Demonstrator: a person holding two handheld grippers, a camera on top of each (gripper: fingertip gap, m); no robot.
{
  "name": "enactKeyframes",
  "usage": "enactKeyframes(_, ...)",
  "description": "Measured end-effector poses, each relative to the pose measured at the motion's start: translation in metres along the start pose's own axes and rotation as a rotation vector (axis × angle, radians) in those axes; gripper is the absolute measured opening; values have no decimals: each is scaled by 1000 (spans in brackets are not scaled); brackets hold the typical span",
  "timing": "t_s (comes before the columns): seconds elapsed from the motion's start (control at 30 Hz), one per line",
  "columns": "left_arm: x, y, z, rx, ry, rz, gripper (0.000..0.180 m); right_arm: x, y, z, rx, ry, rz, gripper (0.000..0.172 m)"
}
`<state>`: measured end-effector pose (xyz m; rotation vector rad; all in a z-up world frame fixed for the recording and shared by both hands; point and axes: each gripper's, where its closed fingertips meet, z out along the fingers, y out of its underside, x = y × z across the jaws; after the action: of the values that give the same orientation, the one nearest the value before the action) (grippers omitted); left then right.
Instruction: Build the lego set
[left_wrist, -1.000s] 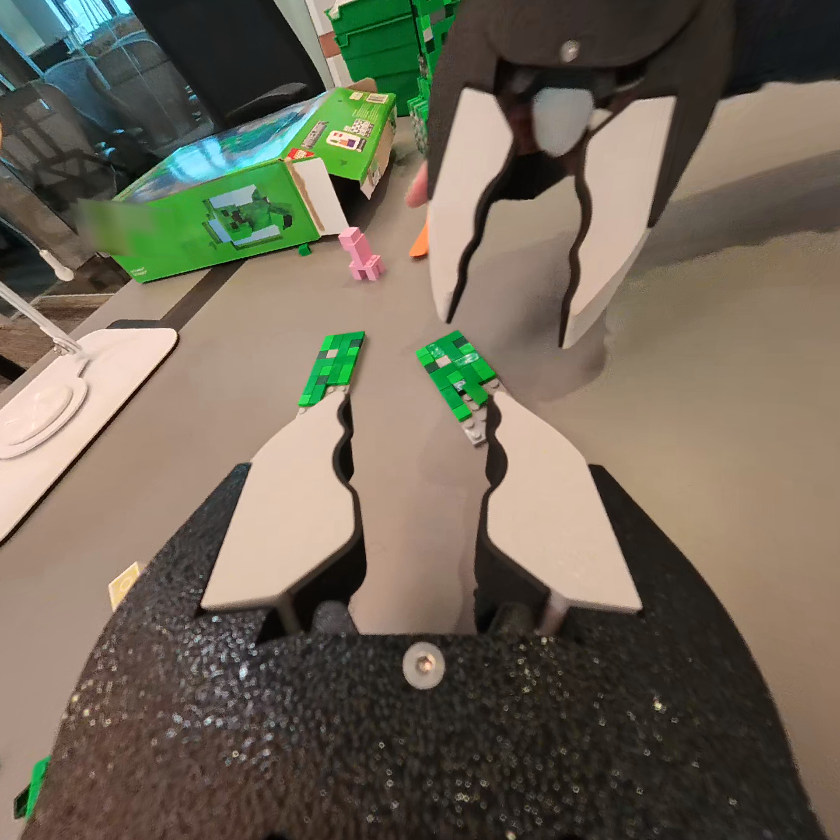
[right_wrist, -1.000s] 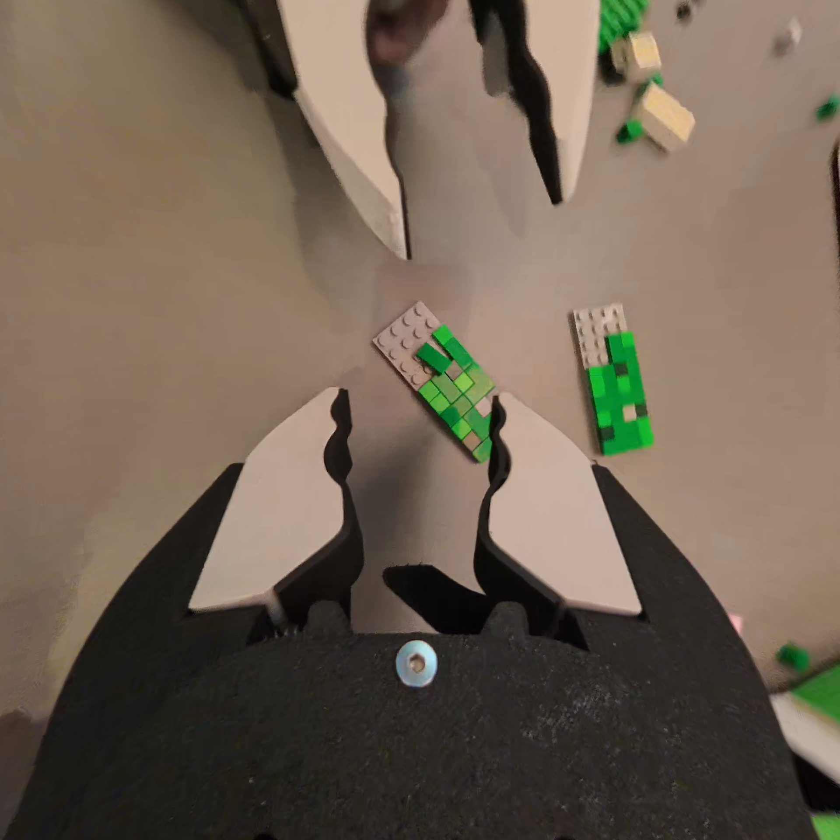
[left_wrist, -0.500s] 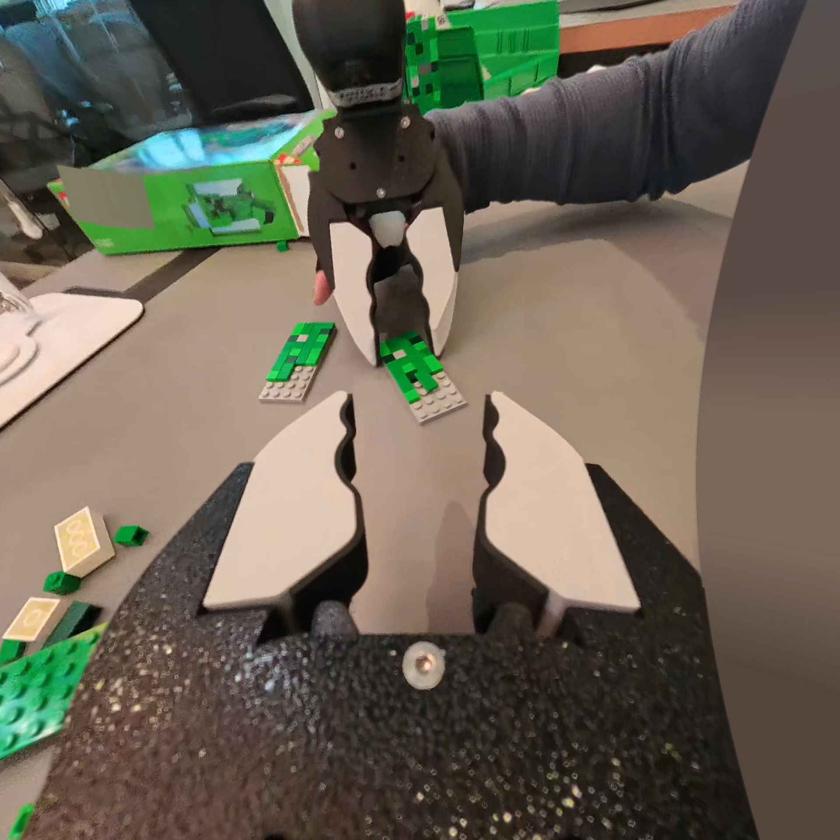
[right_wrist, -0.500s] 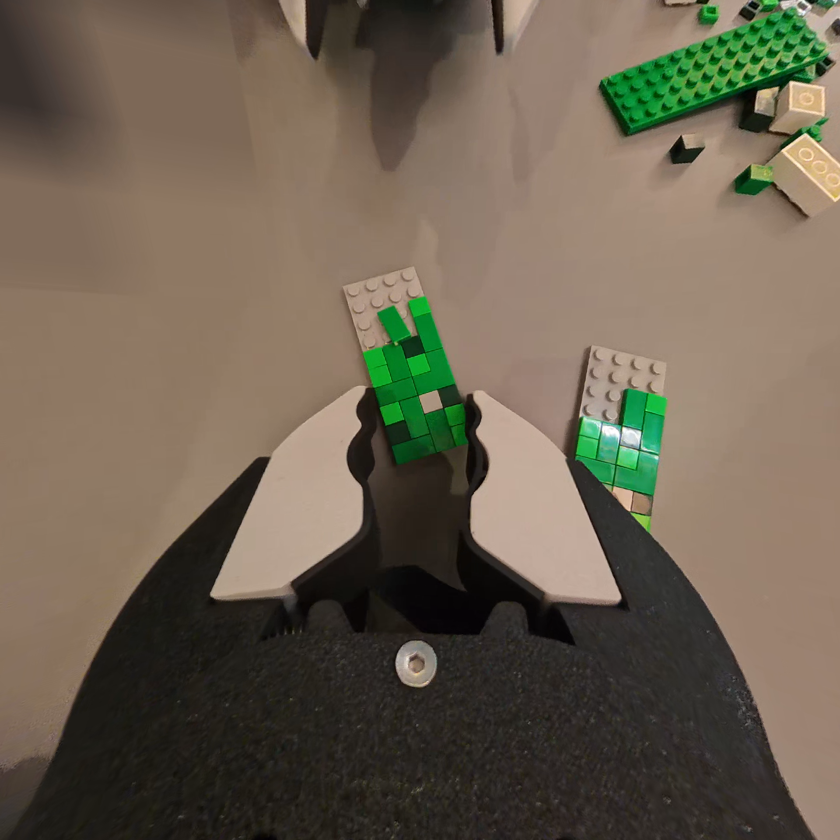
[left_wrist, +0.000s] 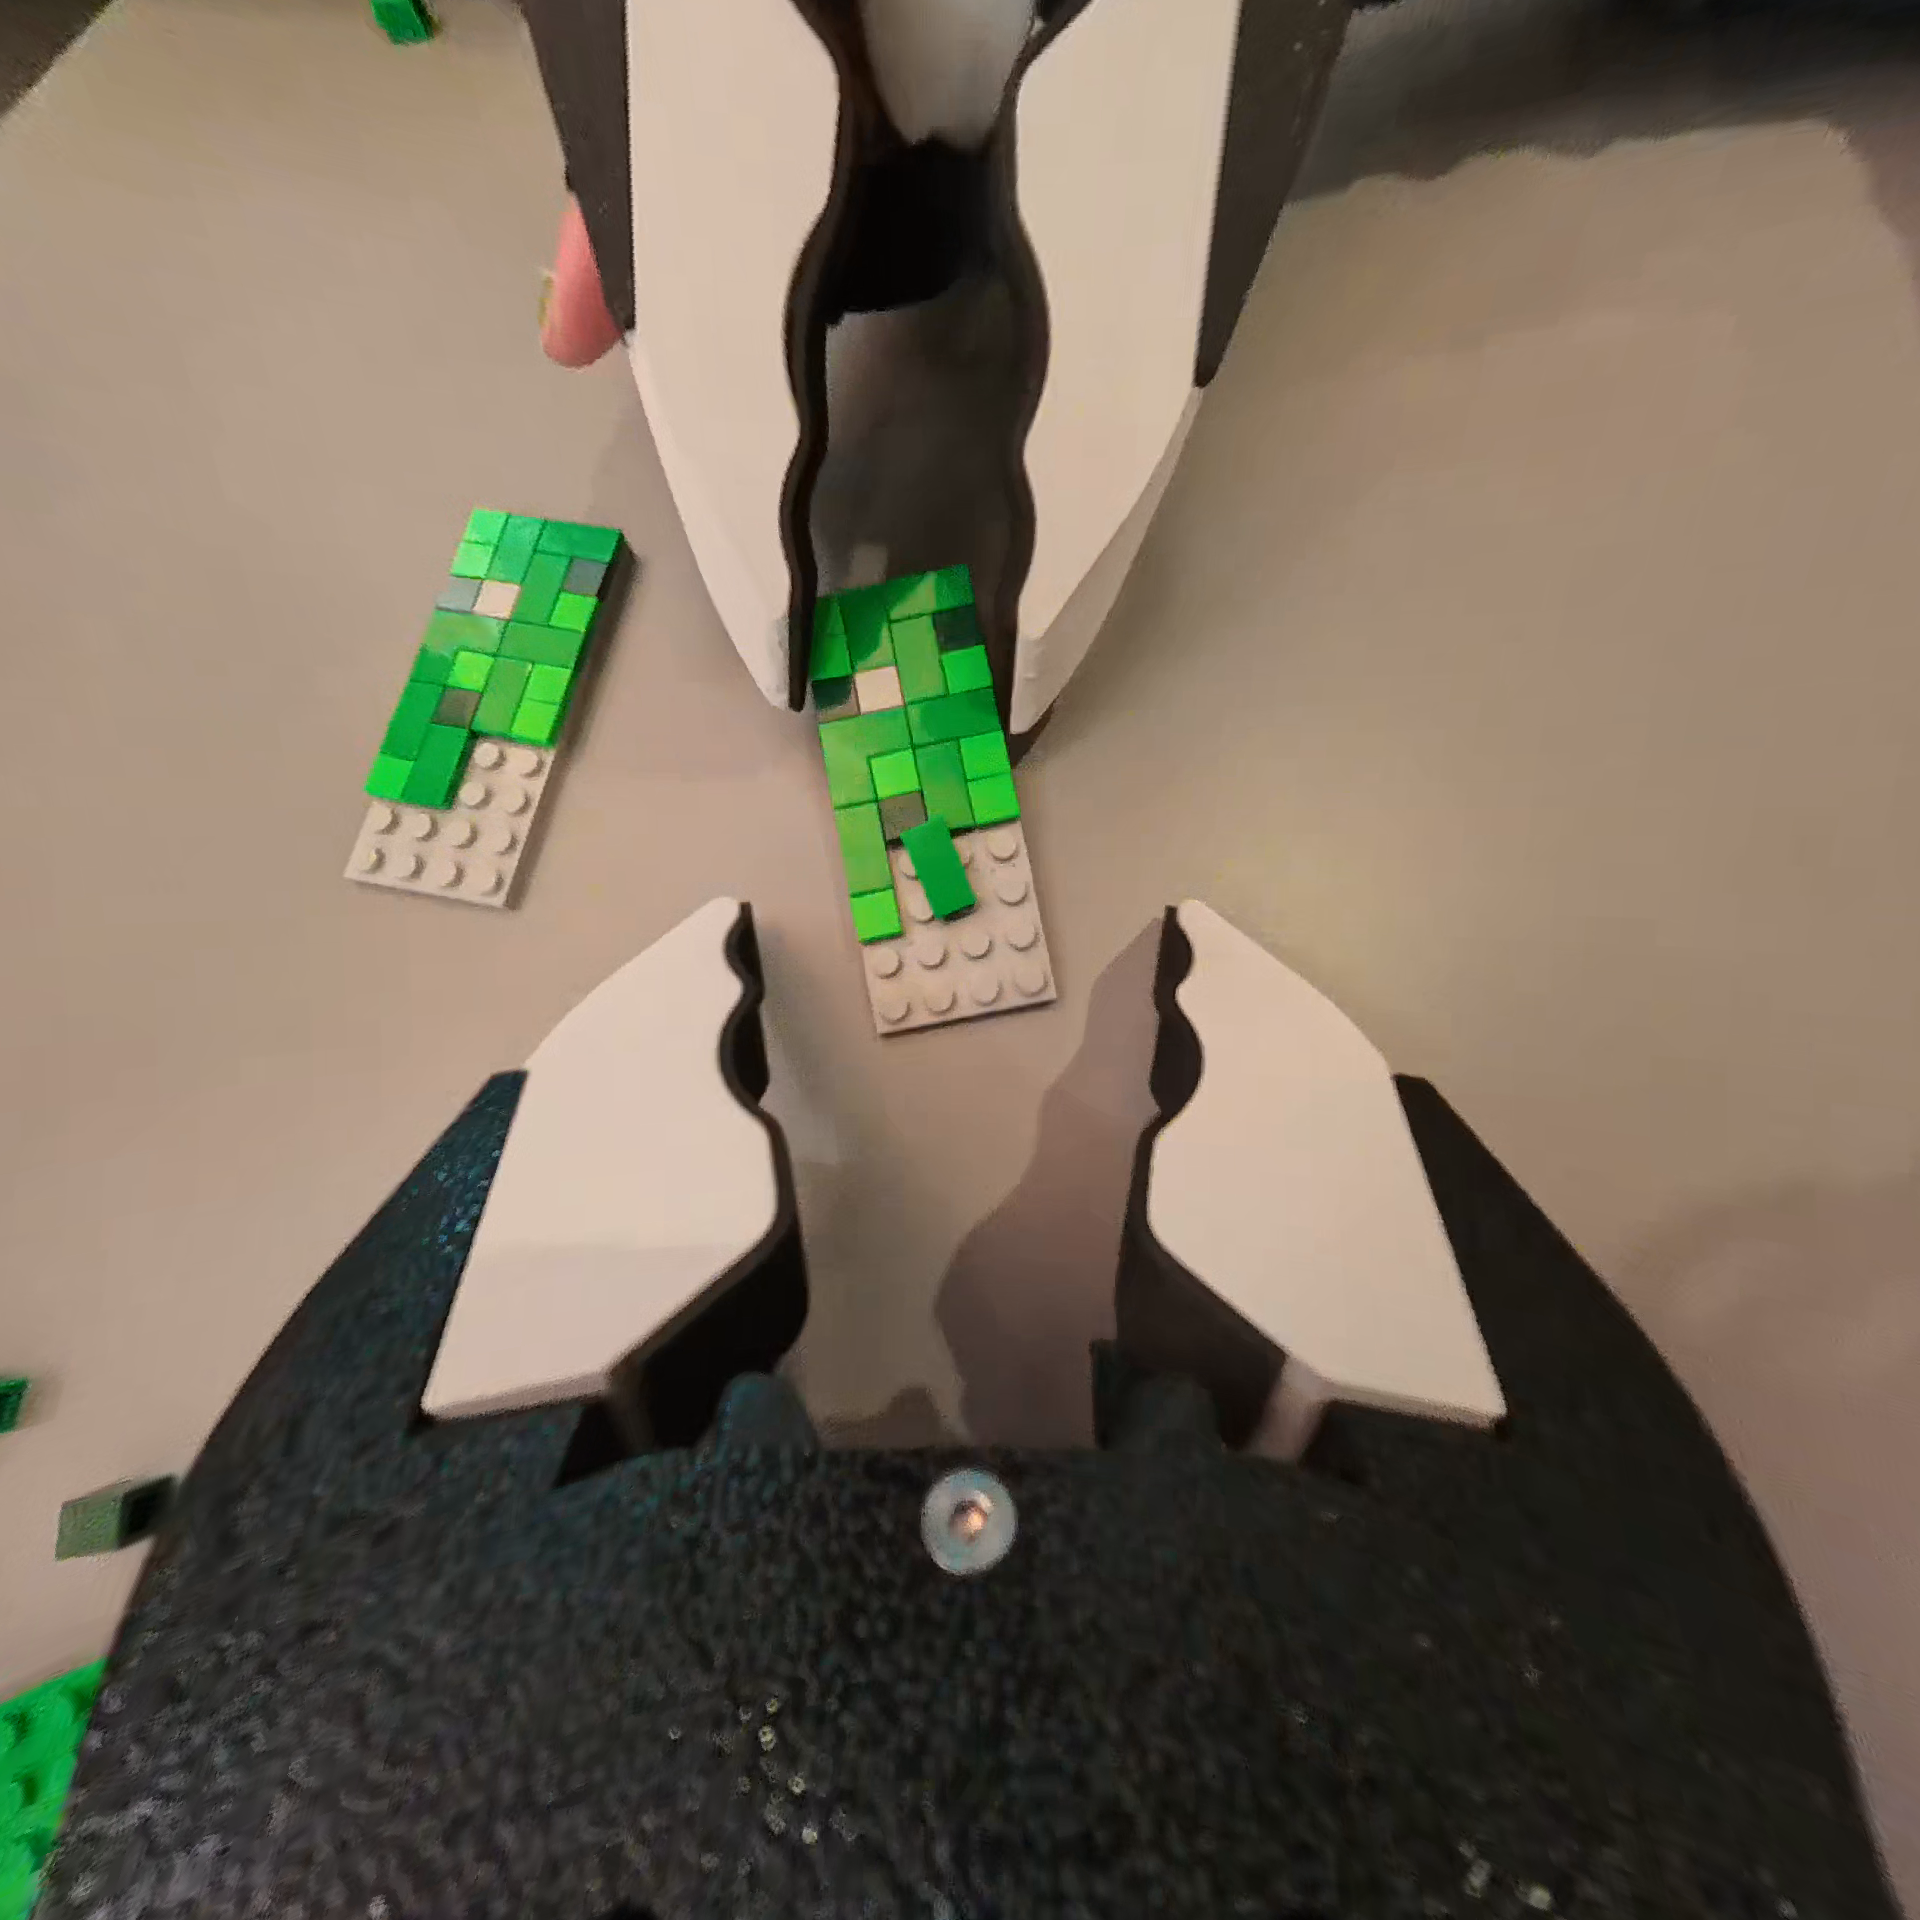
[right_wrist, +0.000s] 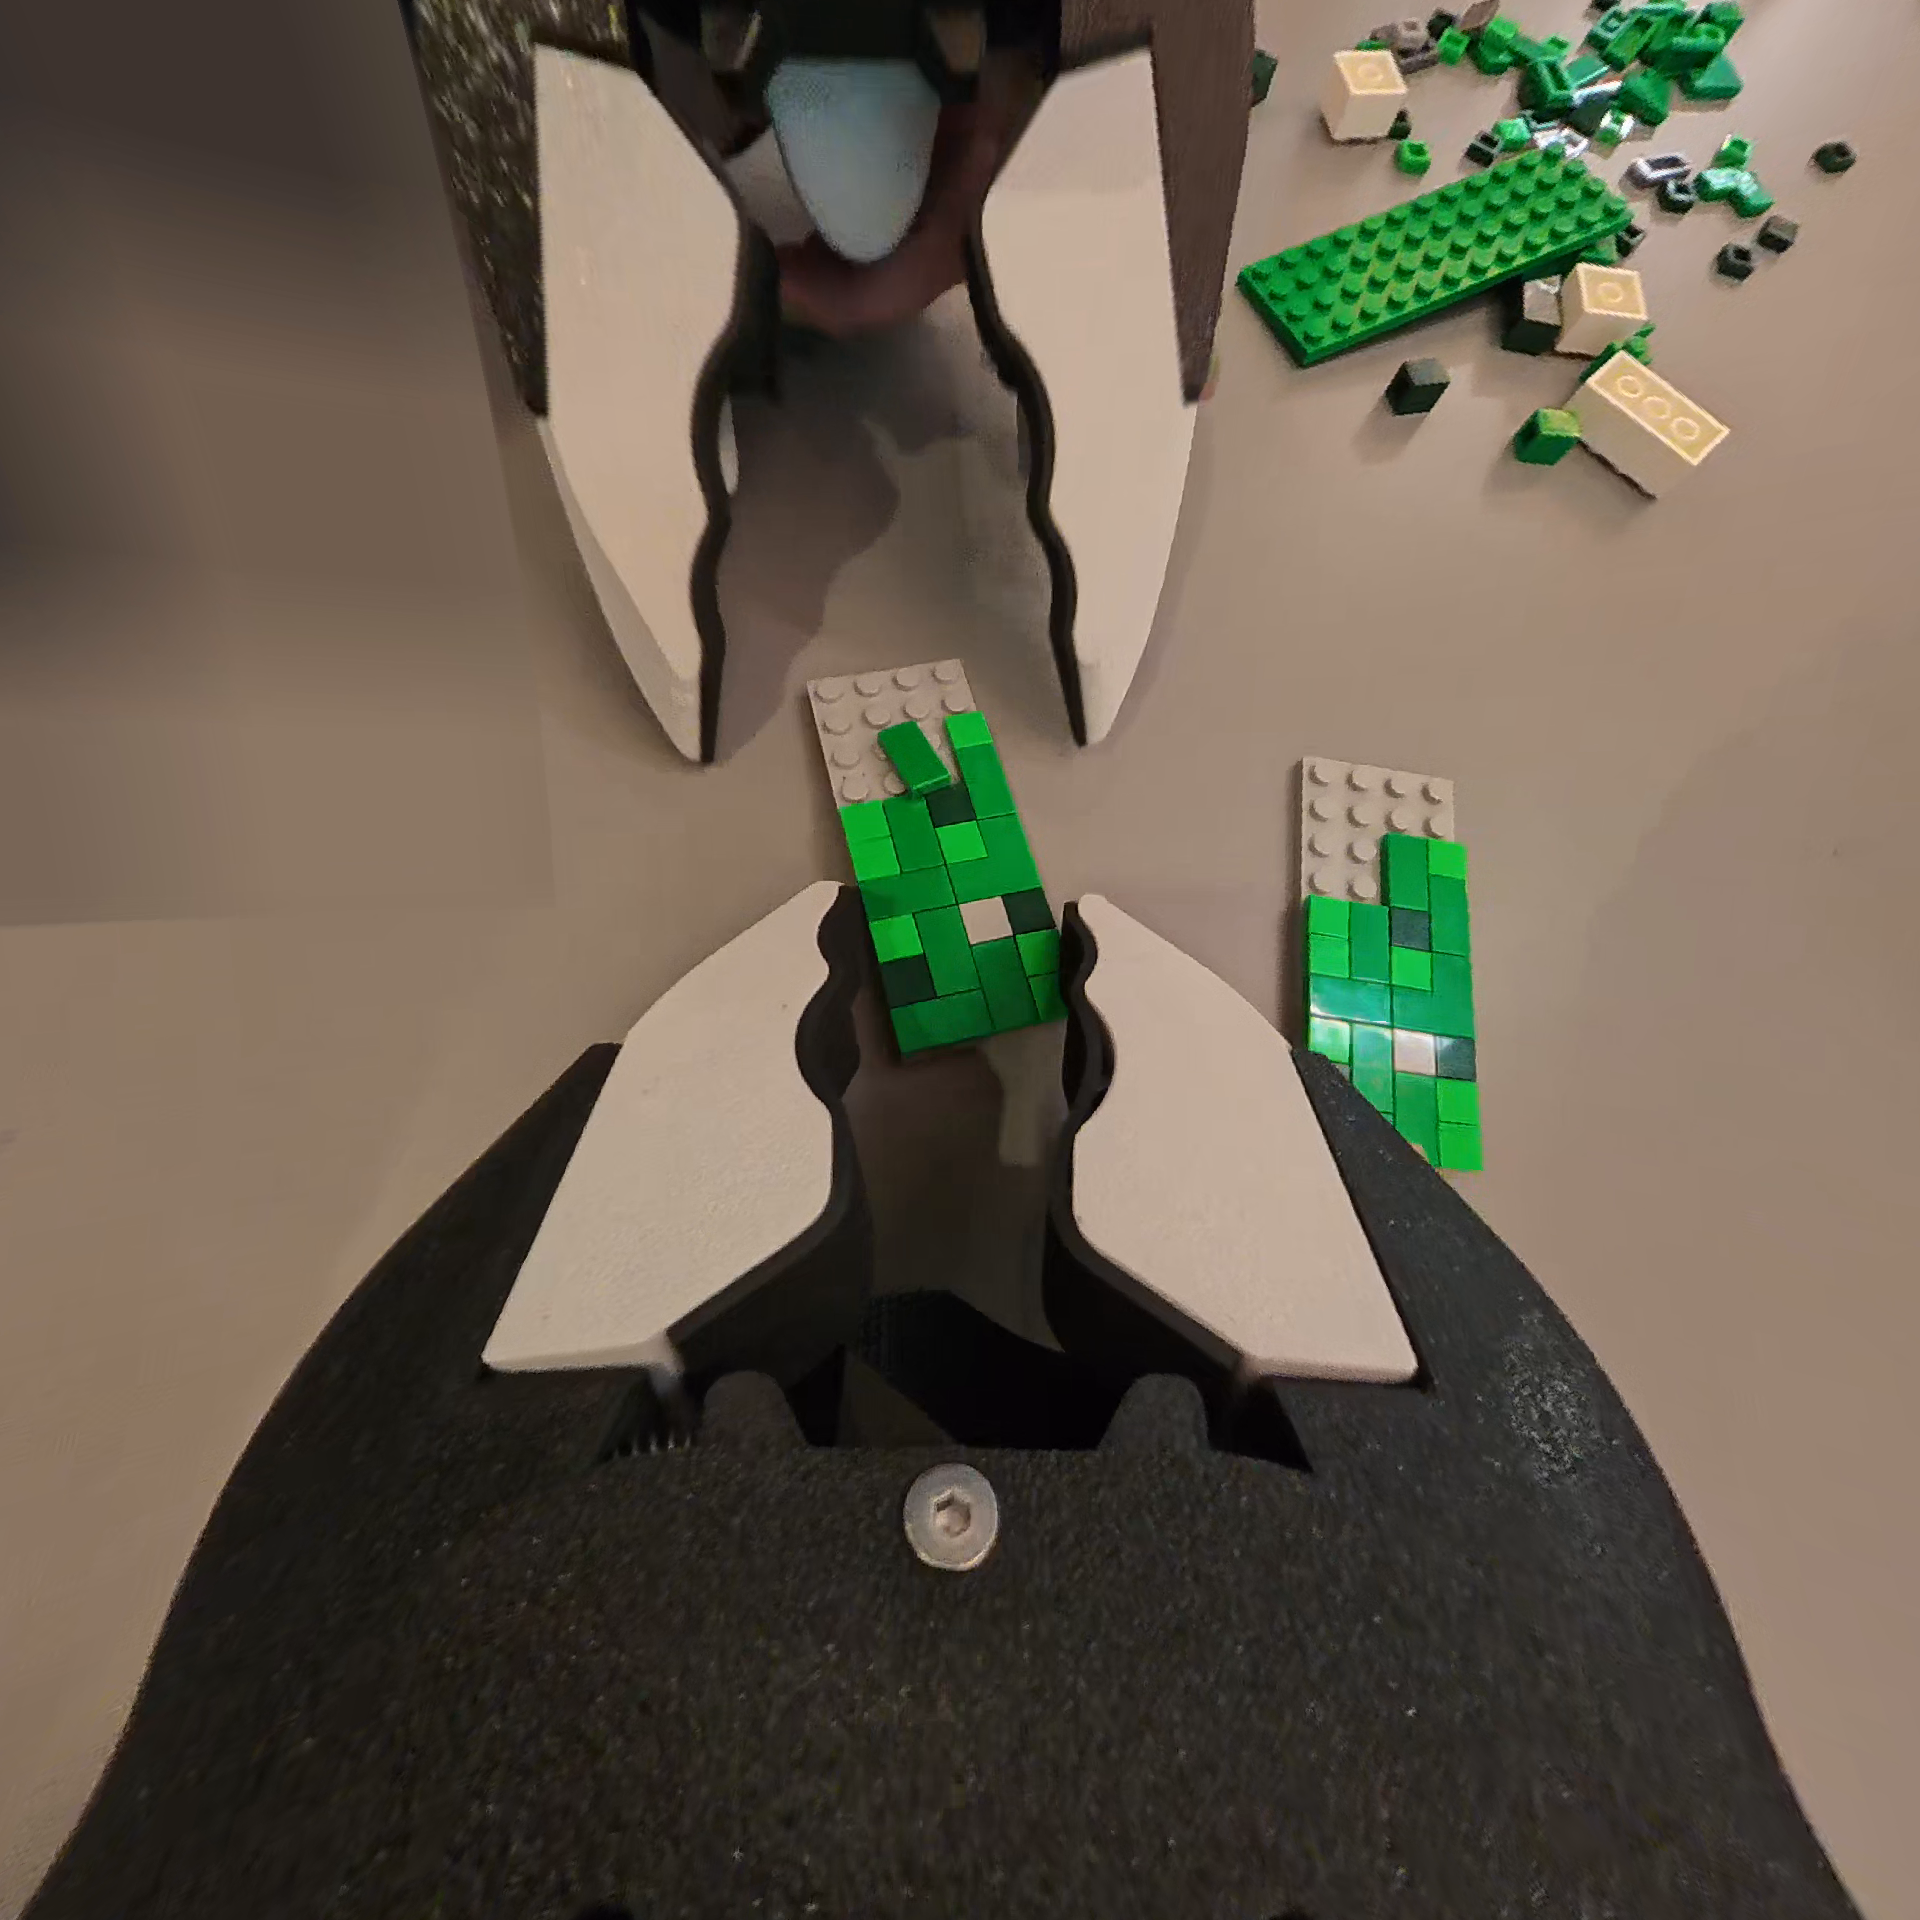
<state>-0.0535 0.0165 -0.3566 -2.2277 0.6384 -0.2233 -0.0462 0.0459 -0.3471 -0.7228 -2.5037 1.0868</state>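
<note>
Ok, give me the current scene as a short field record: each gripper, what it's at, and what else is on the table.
left gripper: open, holds nothing, nearest the bare grey end of the near plate
right gripper: fingers closed on both long sides of the near plate's tiled end
near plate: grey studded plate, mostly covered in green tiles, flat on the table
loose tile: dark green, lying askew on the near plate's bare studs
second plate: same kind, partly tiled, lies apart, untouched
green baseplate: large, beside scattered bricks
table: grey

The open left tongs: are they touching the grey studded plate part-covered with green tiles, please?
Apart: the left wrist view shows bare table between both fingertips and the plate.
</note>
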Motion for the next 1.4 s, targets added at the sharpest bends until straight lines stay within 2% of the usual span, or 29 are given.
enactKeyframes(0.27, 0, -2, 3, -17, 7, -11, 59, 0, -13, -10, 129, 26, 51, 35)
enactKeyframes(0.4, -1, -3, 5, -20, 13, -48, 34, -4, -3, -6, 54, 38, 19, 34)
enactKeyframes(0.63, -1, -3, 6, -34, 26, -38, 34, -7, 3, -2, -11, 56, -7, 33)
enactKeyframes(0.83, -1, -3, 5, -4, 43, -46, 34, -12, 10, -6, -121, 91, -90, 48)
enactKeyframes(1.0, -4, -4, 4, 48, 88, -102, 33, -11, 14, -8, -104, 67, 9, 59)
enactKeyframes(1.13, -9, -8, 0, 84, 72, -94, 33, -2, 15, -12, -40, 56, 135, 65)
enactKeyframes(1.27, -9, -14, -8, 122, 84, -107, 33, 8, -2, -26, 37, 260, -86, 58)
enactKeyframes(1.4, -20, -29, -27, 206, 67, -163, 34, 8, -25, -29, -20, 577, -418, 58)
